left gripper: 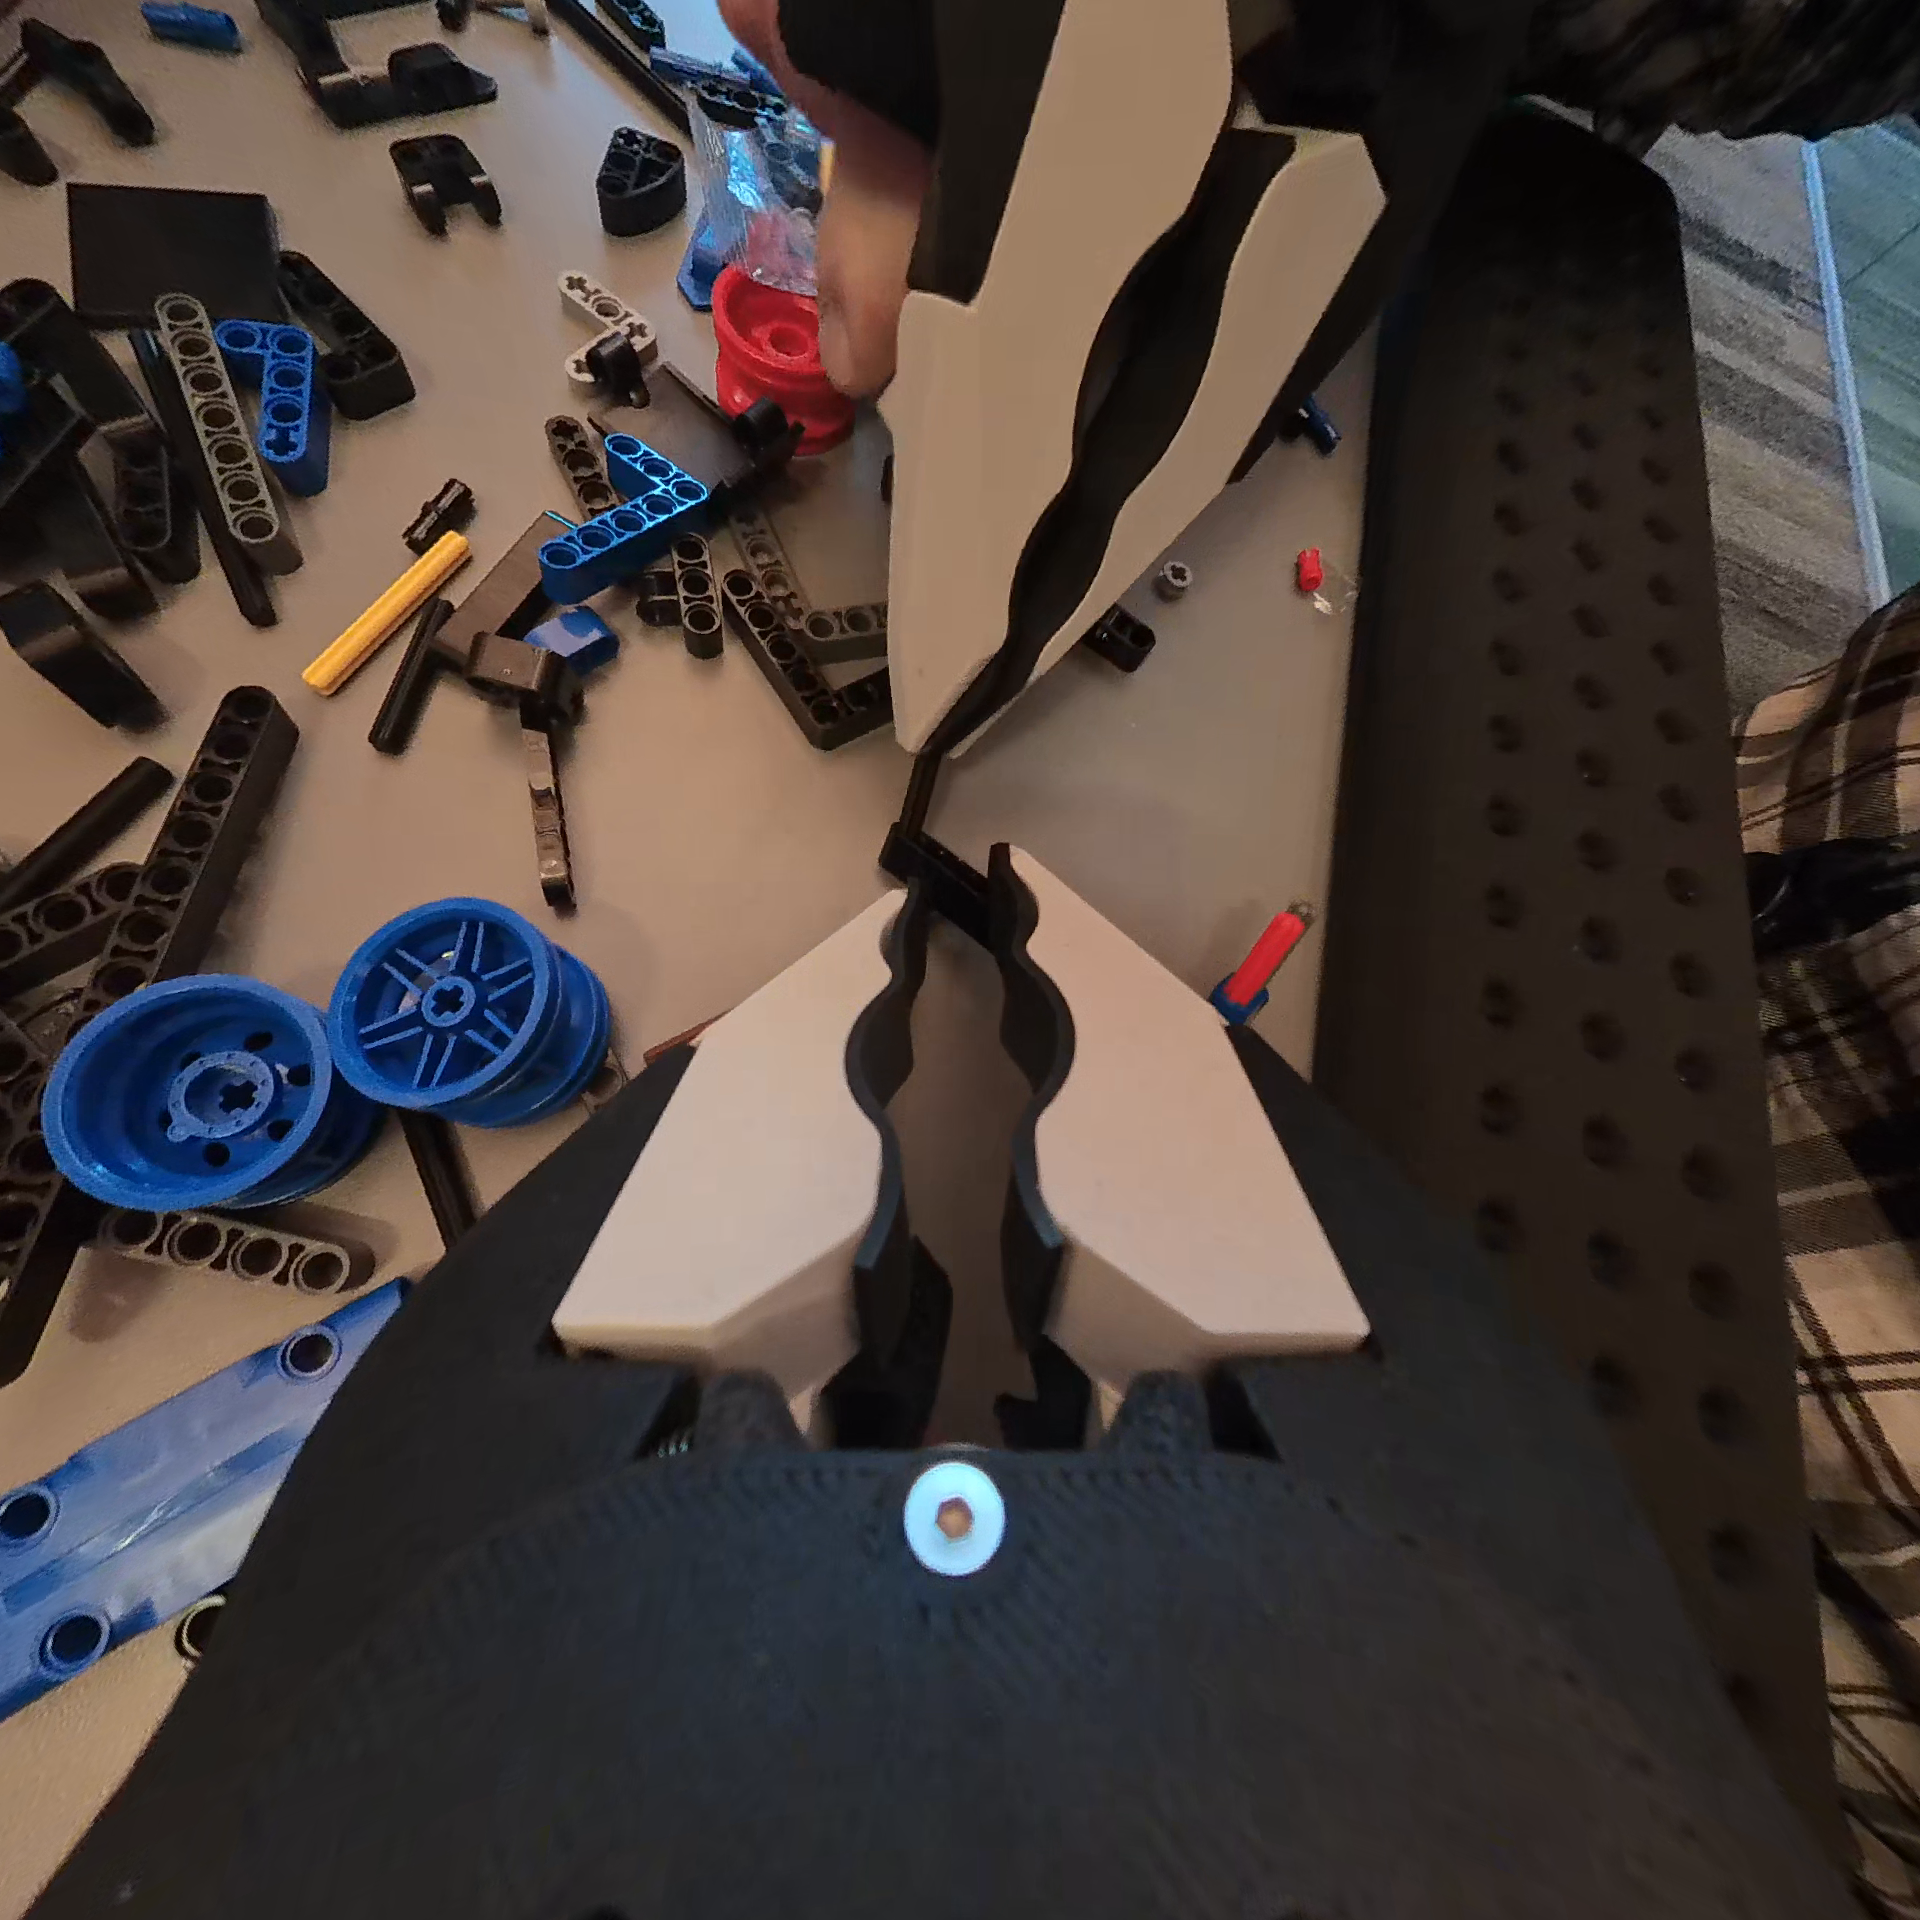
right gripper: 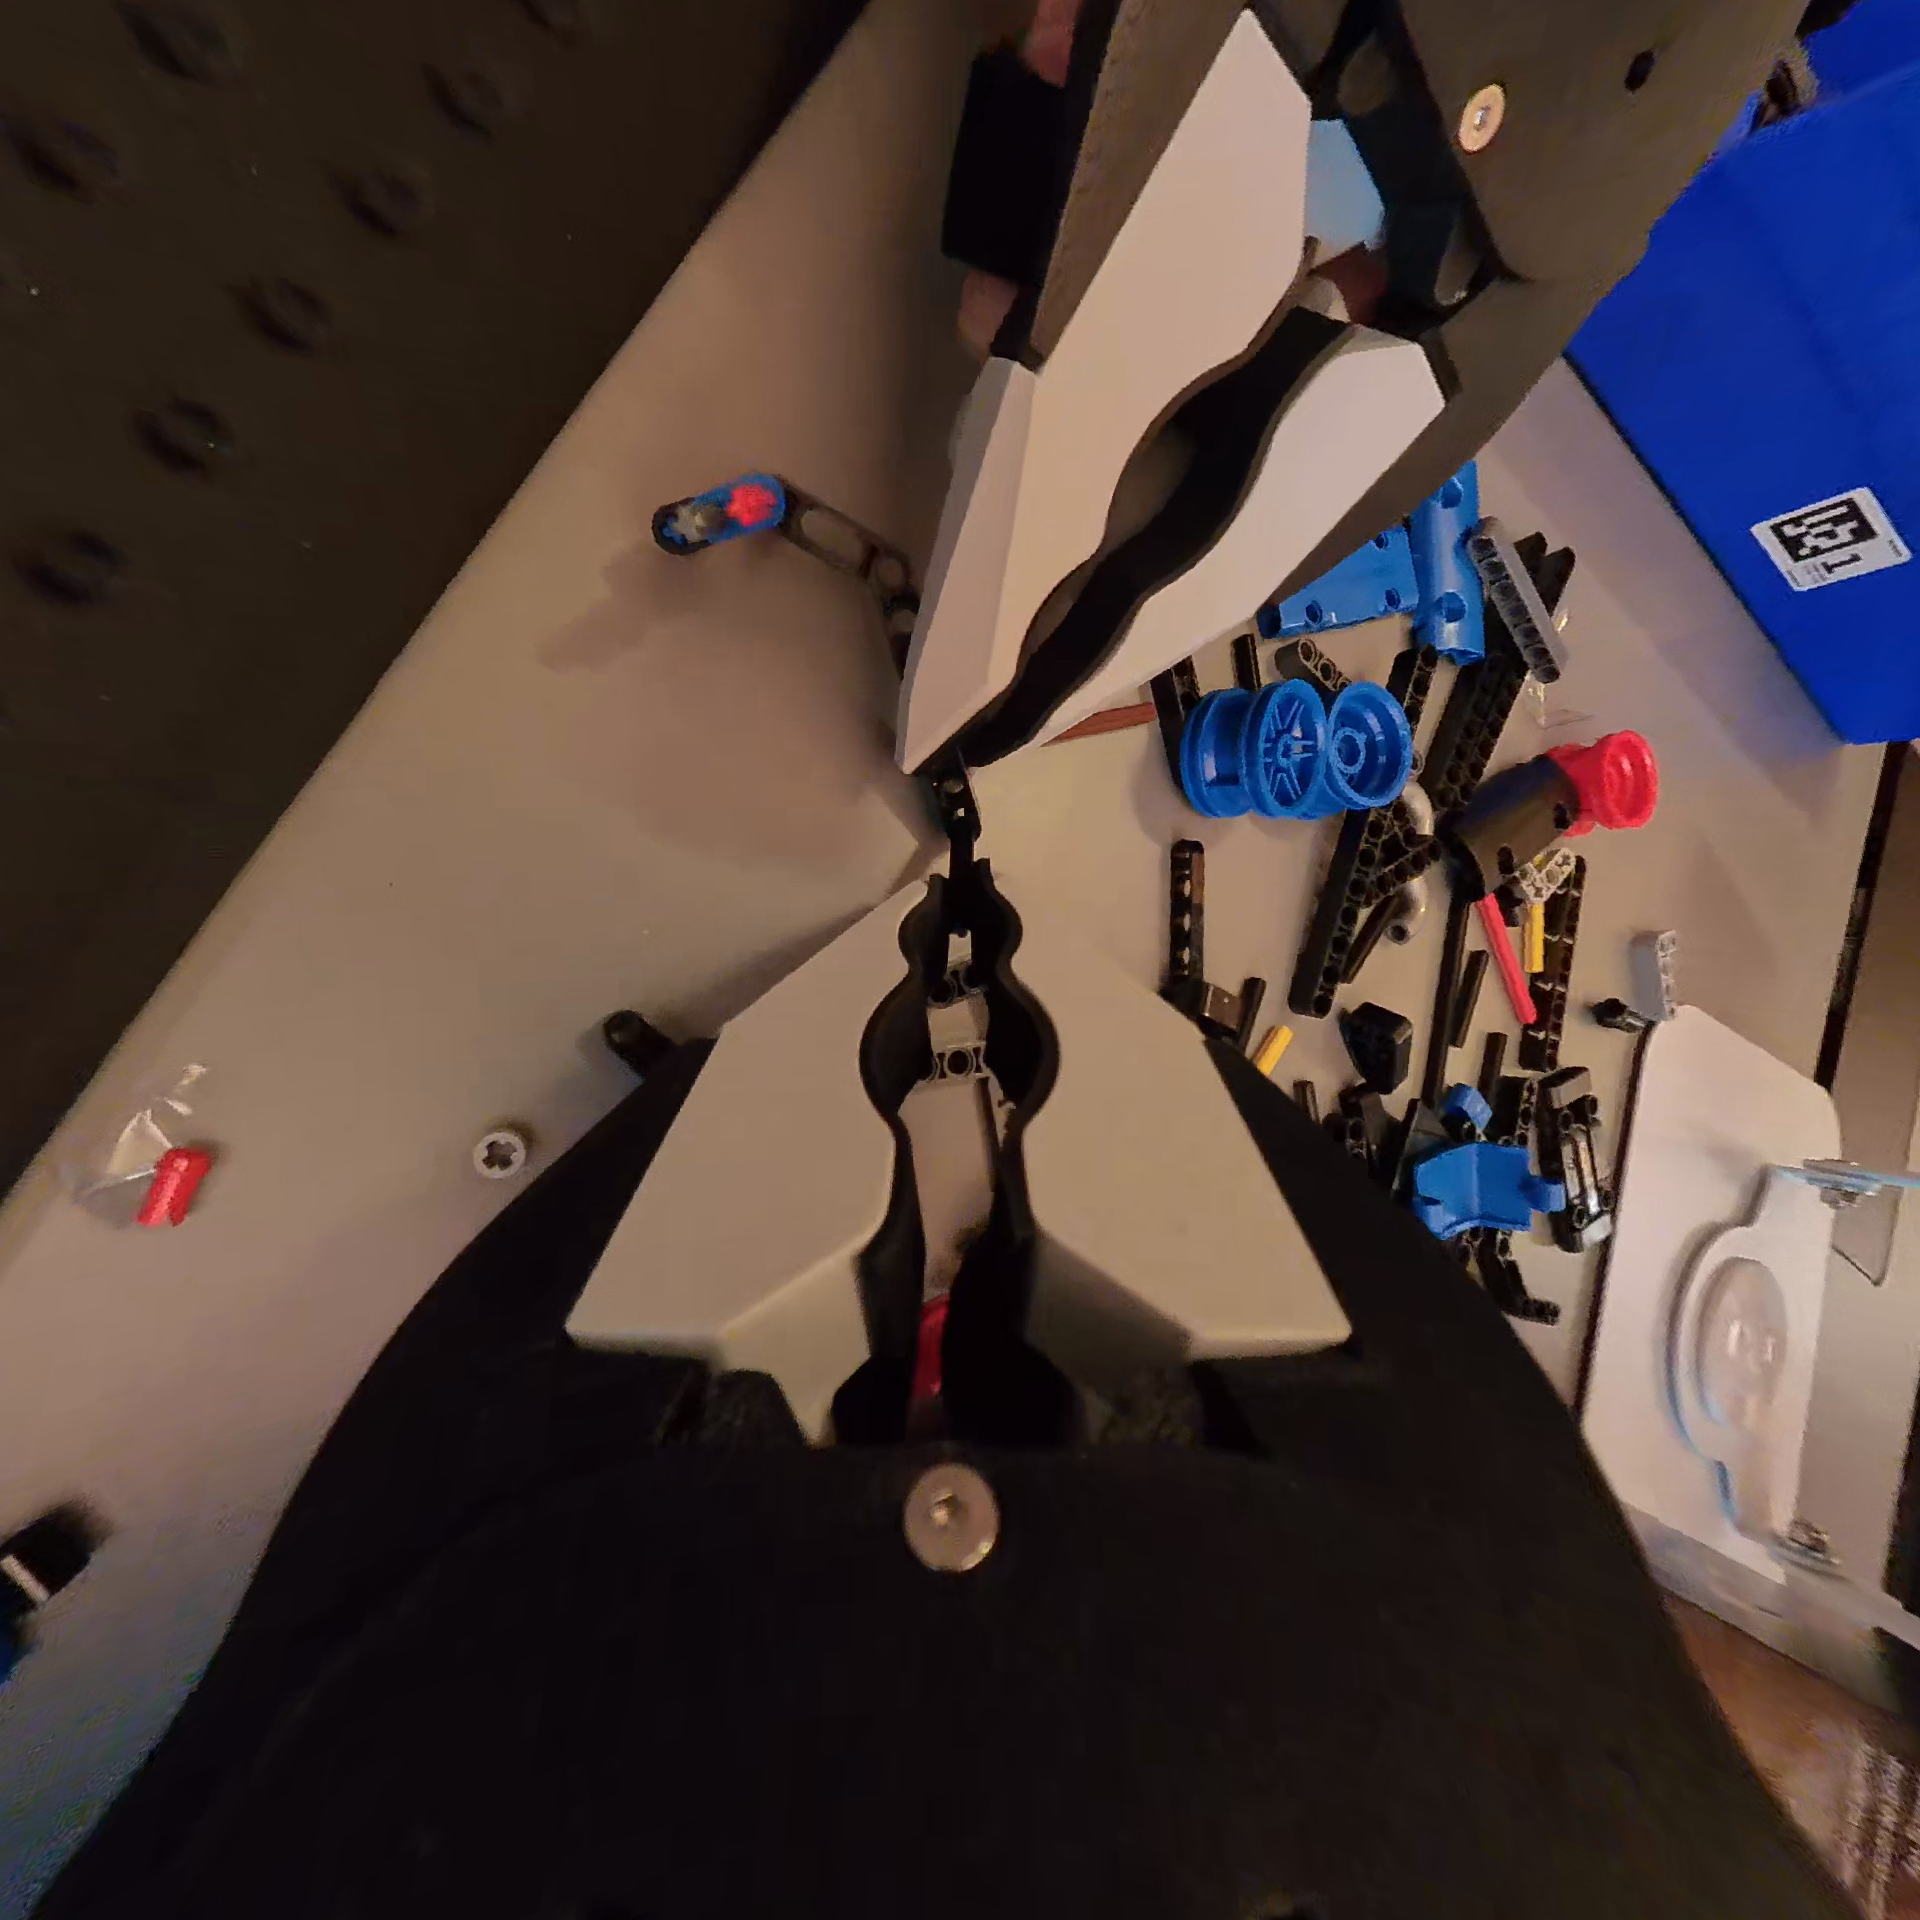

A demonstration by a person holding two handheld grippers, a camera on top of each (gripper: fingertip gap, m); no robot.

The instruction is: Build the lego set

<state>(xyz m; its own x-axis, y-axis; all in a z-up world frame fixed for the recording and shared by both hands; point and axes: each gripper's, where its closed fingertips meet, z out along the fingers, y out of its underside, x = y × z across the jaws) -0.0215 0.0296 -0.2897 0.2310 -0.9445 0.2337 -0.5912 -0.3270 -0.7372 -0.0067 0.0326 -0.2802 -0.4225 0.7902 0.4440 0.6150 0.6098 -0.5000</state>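
Left gripper (left gripper: pixel 951 873): we clamp our black-padded white fingers on a small black connector (left gripper: pixel 935 868).
Right gripper (right gripper: pixel 961 894): we pinch the thin black lego link (right gripper: pixel 961 831) meeting it, probably to join them.
Loose pieces: blue wheels (left gripper: pixel 312 1060) wait leftward on the grey table (left gripper: pixel 727 831).

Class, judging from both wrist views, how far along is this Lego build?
Early. Done: little, one small blue-red-black subassembly. In hand: left gripper and right gripper both clamp a thin black piece between them. Left: blue wheels, beams and red hub lie loose.
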